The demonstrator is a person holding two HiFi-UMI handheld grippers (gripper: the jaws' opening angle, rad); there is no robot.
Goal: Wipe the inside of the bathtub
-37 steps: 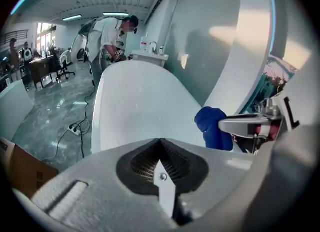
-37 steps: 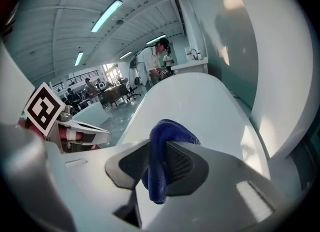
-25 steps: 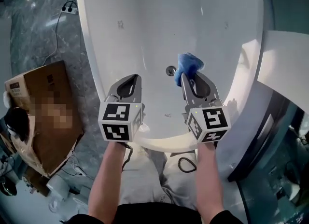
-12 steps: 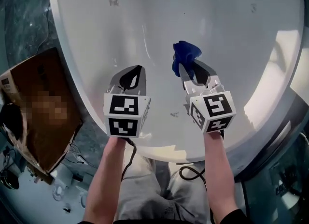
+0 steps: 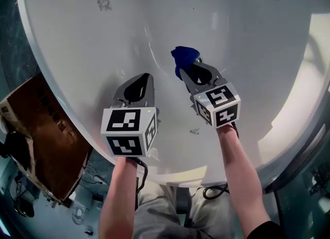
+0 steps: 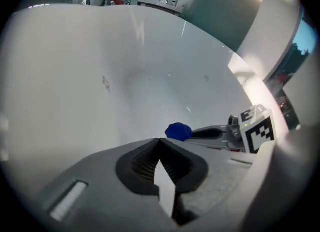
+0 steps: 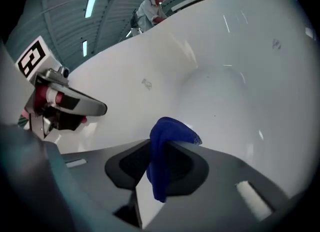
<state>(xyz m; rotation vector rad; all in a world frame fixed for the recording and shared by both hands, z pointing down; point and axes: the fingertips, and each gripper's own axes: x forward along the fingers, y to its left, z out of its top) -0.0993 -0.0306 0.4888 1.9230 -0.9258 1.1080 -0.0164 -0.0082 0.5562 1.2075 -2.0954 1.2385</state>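
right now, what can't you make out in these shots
Whether the blue cloth touches the bathtub wall: head view, the right gripper and the cloth's own bunch cover the contact.
The grey mark on the wall: head view, too small to tell dirt from sticker.
The cardboard box: head view, cut by the left edge.
The bathtub's far end: head view, cut by the top edge.
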